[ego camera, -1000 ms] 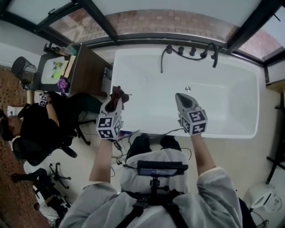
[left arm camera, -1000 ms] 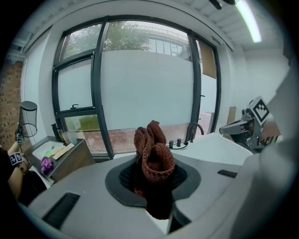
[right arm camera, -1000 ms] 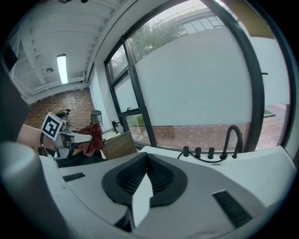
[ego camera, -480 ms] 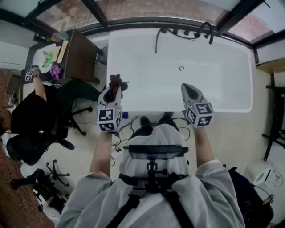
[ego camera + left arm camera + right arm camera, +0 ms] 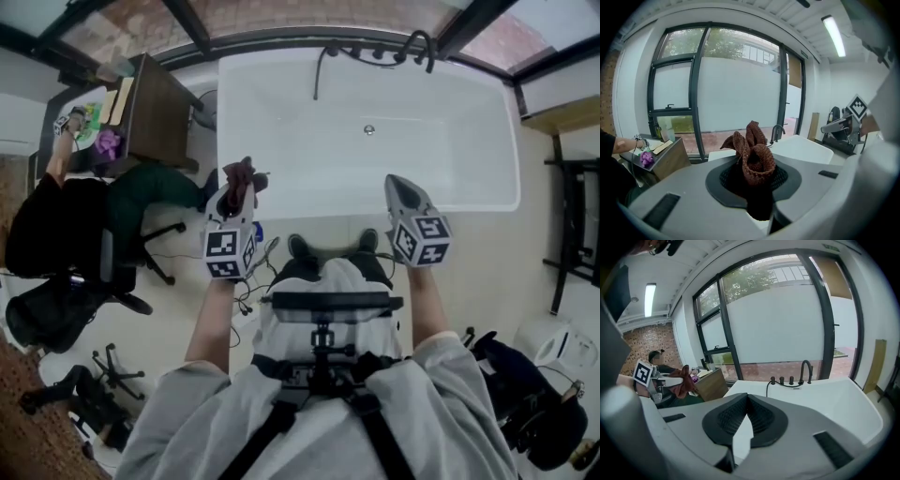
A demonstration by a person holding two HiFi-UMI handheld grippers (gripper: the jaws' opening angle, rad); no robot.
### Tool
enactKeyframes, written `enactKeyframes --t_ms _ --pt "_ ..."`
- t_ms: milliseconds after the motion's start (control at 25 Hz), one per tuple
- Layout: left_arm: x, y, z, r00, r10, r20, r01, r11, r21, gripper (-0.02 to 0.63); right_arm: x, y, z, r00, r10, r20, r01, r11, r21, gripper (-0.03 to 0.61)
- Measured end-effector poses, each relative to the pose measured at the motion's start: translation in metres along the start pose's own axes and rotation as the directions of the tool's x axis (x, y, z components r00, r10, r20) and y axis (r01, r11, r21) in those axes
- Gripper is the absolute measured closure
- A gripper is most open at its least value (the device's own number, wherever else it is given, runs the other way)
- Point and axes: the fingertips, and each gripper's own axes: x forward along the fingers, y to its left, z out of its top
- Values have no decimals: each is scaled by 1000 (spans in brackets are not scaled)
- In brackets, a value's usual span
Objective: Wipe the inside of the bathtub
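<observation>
Your left gripper (image 5: pixel 236 191) is clamped on a dark reddish-brown knit cloth (image 5: pixel 241 175), and the cloth bunches up out of the jaws in a few loose folds. In the head view that gripper sits left of center, lined up with the near left corner of the white bathtub (image 5: pixel 450 141). Your right gripper (image 5: pixel 395 185) is right of center over the tub's near rim, jaws pressed together at the tips with nothing in them. The tub fills the upper middle of the frame, with a black faucet (image 5: pixel 419 42) and knobs along the far rim at the top and the drain (image 5: pixel 369 129) on its floor. Both gripper views show the tub lying out past the jaws, so neither gripper is touching it. Your shoes (image 5: pixel 300 248) are right up against the tub's near wall. Upper left there's a wooden desk (image 5: pixel 155 117), and a person in black (image 5: pixel 56 225) is seated on an office chair at the left edge.
</observation>
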Motion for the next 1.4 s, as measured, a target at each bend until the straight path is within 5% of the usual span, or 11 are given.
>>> enactKeyframes --t_ms 760,1400 --pt "-28 -101 8 979 202 -16 -203 974 -98 531 -33 -99 -13 991 134 -28 -135 990 -34 575" --pt "-19 -141 19 984 176 1 -176 983 -52 531 -63 -126 -14 994 108 14 -108 993 -48 577"
